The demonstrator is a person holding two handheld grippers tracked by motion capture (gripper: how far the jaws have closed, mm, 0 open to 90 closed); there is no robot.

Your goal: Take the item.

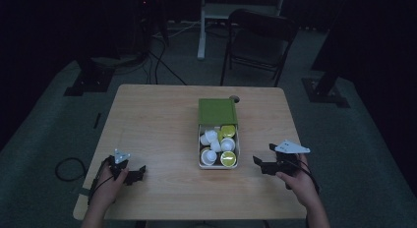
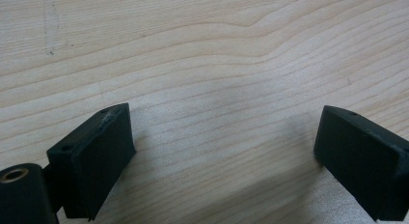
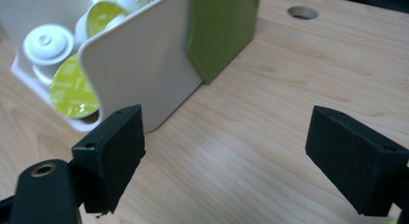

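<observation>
- I see a pale wooden bench (image 1: 162, 120) from above, in a dim room with a folding chair (image 1: 260, 39) beyond its far edge.
- Near the middle sits a cream box (image 1: 201, 161), a sliding tray partly drawn out of its green sleeve (image 1: 217, 111). The exposed part holds coffee capsules (image 1: 219, 145), white and yellow-green, some lying on their sides.
- The box's long axis runs from me toward the far edge. The open tray end points at me; the sleeved end points away, near a round cable hole (image 1: 234, 98) in the bench.
- I judge the tray is left pulled out so the capsules can be reached from my side.
- My right gripper (image 1: 268, 161) rests on the bench just right of the box, its jaws spread wide and empty. In the right gripper view (image 3: 217, 151) the tray's near corner stands just past the left jaw, apart from it.
- My left gripper (image 1: 134, 173) lies well left of the box, near the front edge, jaws also wide apart with nothing between them. The left gripper view (image 2: 222, 147) looks onto bare wood grain.
- Both seem parked either side of the box, ready to start.
</observation>
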